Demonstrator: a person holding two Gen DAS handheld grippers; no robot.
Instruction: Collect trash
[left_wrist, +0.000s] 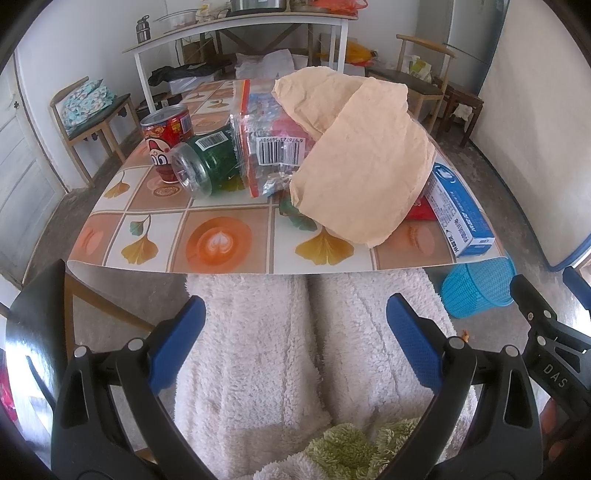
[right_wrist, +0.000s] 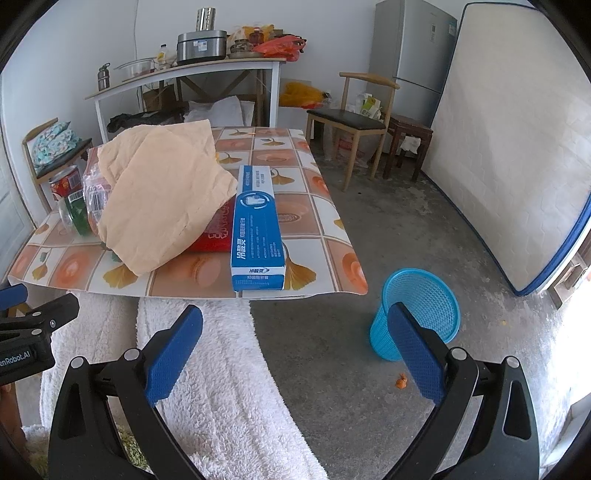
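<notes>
Trash lies on the patterned table (left_wrist: 221, 240) (right_wrist: 314, 206): a crumpled tan paper bag (left_wrist: 362, 155) (right_wrist: 162, 199), a clear plastic wrapper with a barcode (left_wrist: 269, 147) (right_wrist: 94, 192), a tipped green bottle (left_wrist: 207, 162) (right_wrist: 75, 216), a red can (left_wrist: 168, 142) (right_wrist: 64, 182), a blue toothpaste box (left_wrist: 458, 210) (right_wrist: 256, 229) and a red packet (left_wrist: 421, 212) (right_wrist: 216, 232) under the bag. A blue mesh bin (left_wrist: 476, 288) (right_wrist: 417, 314) stands on the floor to the table's right. My left gripper (left_wrist: 295, 339) and right gripper (right_wrist: 295, 347) are both open and hold nothing, short of the table's near edge.
A person's legs in white fleece (left_wrist: 295, 350) (right_wrist: 221, 369) fill the space below the table edge. Wooden chairs (left_wrist: 92, 114) (right_wrist: 351, 118), a white side table (right_wrist: 184, 77), a fridge (right_wrist: 413, 40) and a leaning mattress (right_wrist: 517, 147) ring the room. An orange scrap (right_wrist: 400, 382) lies on the floor.
</notes>
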